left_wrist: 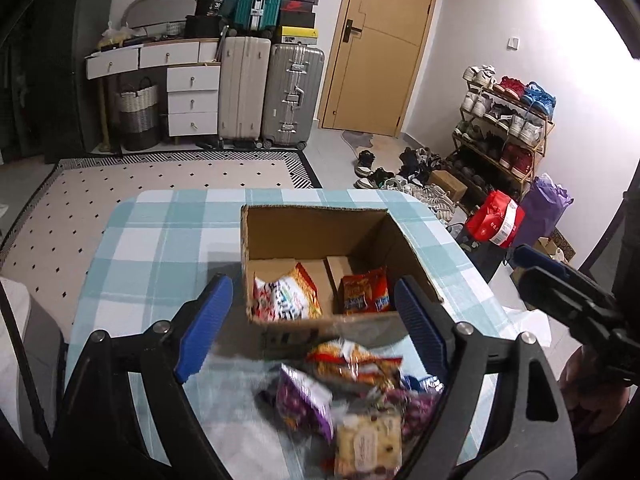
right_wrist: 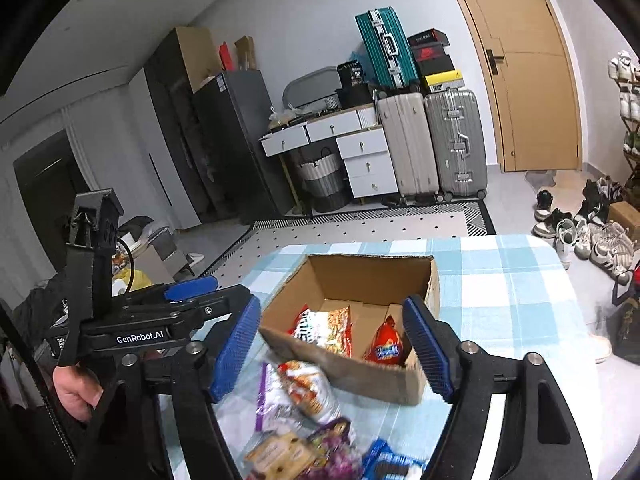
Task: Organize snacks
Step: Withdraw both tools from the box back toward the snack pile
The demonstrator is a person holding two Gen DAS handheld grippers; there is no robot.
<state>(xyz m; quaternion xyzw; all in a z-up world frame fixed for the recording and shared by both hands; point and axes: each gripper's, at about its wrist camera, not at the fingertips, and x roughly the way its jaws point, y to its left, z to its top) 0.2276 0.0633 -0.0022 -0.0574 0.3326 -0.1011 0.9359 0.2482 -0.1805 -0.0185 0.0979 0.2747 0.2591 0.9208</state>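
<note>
An open cardboard box [left_wrist: 316, 224] stands on the blue checked tablecloth [left_wrist: 160, 248]. Inside it lie a white-and-orange snack bag [left_wrist: 288, 296] on the left and a red snack bag [left_wrist: 366, 292] on the right. In front of the box is a loose pile: an orange pack [left_wrist: 352, 364], a purple pack [left_wrist: 304, 404] and a cream pack [left_wrist: 368, 444]. My left gripper [left_wrist: 314, 328] hangs open above the pile with nothing held. My right gripper [right_wrist: 332, 354] is open too, above the box's [right_wrist: 372, 276] near edge and the snack pile [right_wrist: 304, 396], and it holds nothing.
A hand [right_wrist: 76, 392] holds the left gripper at the left of the right wrist view. Beyond the table are a dotted rug [left_wrist: 160, 176], suitcases [left_wrist: 272, 92], white drawers [left_wrist: 192, 100], a door [left_wrist: 384, 40] and a shoe rack [left_wrist: 504, 128] with shoes on the floor.
</note>
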